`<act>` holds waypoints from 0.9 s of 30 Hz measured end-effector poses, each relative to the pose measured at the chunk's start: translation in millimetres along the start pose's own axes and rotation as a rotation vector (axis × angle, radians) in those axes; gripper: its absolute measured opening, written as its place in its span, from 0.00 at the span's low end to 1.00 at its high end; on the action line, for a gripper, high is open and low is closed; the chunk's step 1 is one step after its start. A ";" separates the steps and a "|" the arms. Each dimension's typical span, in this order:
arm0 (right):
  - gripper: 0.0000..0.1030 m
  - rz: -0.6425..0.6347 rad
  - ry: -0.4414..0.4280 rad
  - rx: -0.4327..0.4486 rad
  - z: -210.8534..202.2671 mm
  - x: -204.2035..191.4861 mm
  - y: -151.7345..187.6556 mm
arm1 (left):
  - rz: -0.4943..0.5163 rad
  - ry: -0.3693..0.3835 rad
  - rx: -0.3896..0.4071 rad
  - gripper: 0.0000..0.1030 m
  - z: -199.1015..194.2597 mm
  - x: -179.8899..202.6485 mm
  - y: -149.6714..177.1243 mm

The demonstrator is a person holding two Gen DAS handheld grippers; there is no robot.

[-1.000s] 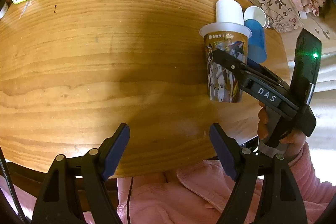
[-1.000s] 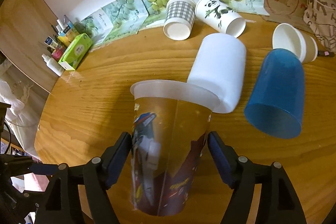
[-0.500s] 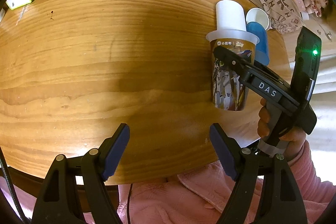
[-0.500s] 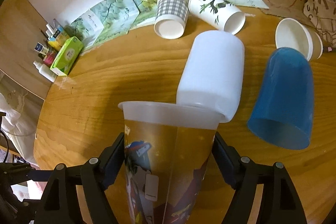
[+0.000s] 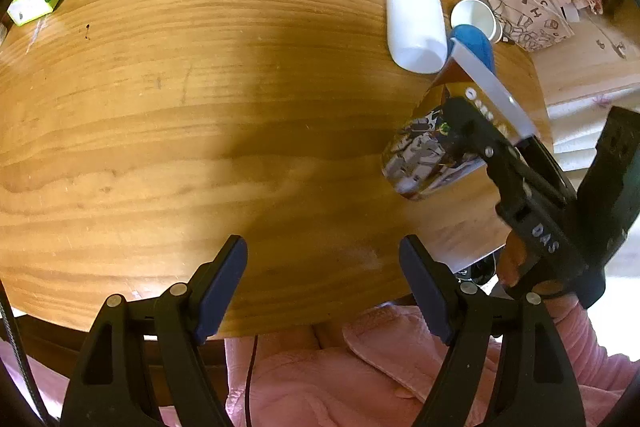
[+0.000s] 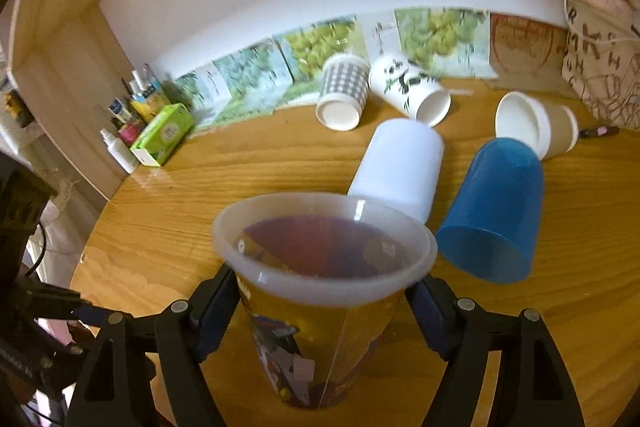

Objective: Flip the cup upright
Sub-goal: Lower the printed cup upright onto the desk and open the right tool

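Observation:
A printed plastic cup [image 6: 320, 311] with a clear rim is held between the fingers of my right gripper [image 6: 324, 307]. Its mouth faces up and away, tilted, and its base is low near the wooden table [image 6: 160, 227]. In the left wrist view the same cup [image 5: 436, 147] leans with its rim up to the right, and the right gripper [image 5: 472, 131] is clamped on it. My left gripper [image 5: 322, 287] is open and empty over the table's near edge.
Several cups lie on their sides behind: white [image 6: 400, 167], blue [image 6: 496, 211], brown paper [image 6: 536, 127], panda [image 6: 408, 87], checked [image 6: 344, 91]. A green tissue box [image 6: 164, 135] and bottles stand far left. A patterned bag [image 6: 600, 83] is far right.
The right gripper has tilted the printed cup from lying flat toward upright, so its open mouth now faces the camera. The left gripper has stayed open in place.

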State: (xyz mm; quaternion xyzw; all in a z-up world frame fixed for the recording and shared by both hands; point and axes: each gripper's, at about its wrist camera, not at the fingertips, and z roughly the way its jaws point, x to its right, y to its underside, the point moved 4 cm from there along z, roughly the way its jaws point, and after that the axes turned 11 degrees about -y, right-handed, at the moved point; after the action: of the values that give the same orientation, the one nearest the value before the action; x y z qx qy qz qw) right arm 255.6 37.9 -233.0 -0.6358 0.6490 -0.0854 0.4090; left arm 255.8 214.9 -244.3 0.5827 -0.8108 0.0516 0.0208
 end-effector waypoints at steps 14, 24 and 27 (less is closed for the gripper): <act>0.76 -0.295 0.003 -0.033 -14.9 -39.0 48.8 | -0.037 -0.009 -0.001 0.79 -1.5 10.3 33.3; 0.76 -0.346 -0.037 -0.073 -21.1 -48.6 70.9 | -0.088 -0.025 0.015 0.79 -5.1 8.8 51.0; 0.76 -0.341 -0.035 -0.086 -22.8 -46.4 73.2 | -0.100 -0.033 0.030 0.79 -5.9 9.9 53.6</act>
State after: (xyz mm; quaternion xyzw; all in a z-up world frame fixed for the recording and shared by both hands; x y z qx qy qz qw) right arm 179.1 83.0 -244.7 -0.7549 0.5276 -0.1145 0.3723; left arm 201.8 223.1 -240.7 0.6235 -0.7801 0.0528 0.0013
